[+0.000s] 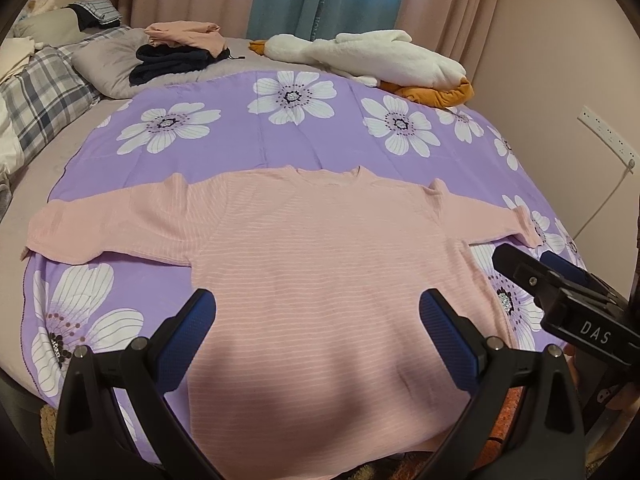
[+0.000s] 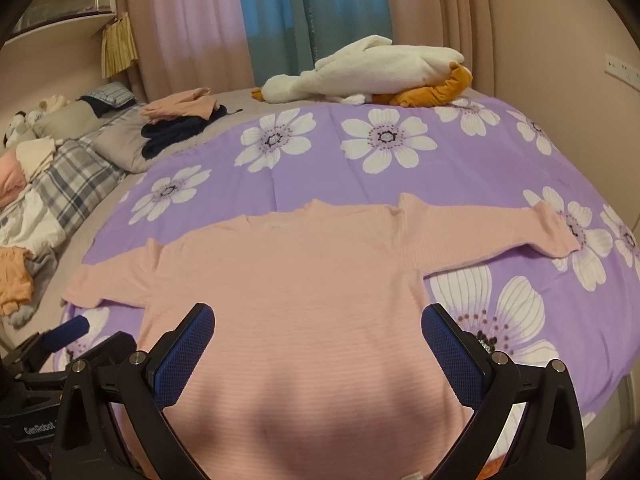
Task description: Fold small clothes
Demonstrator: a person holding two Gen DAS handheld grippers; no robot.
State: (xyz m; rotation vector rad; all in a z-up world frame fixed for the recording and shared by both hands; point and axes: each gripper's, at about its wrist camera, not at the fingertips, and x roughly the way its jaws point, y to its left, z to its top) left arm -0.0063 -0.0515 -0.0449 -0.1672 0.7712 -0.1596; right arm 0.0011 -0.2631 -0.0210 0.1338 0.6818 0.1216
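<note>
The bed (image 1: 24,292) carries a purple sheet (image 1: 312,136) with white flowers, and on it my pink sweater (image 1: 320,264) lies flat, both sleeves spread out sideways, neck toward the curtains (image 2: 272,16). A white plush goose (image 2: 372,72) rests at the far edge, with a pile of folded clothes (image 1: 180,52) left of it beside the pillows. My left hand-held gripper (image 1: 316,316) hovers above the sweater's hem, jaws wide, gripping nothing. My right hand-held gripper (image 2: 318,328) hangs just beside it over the same lower part, jaws also wide and empty. The sweater's body fills the gap between each pair of fingers.
</note>
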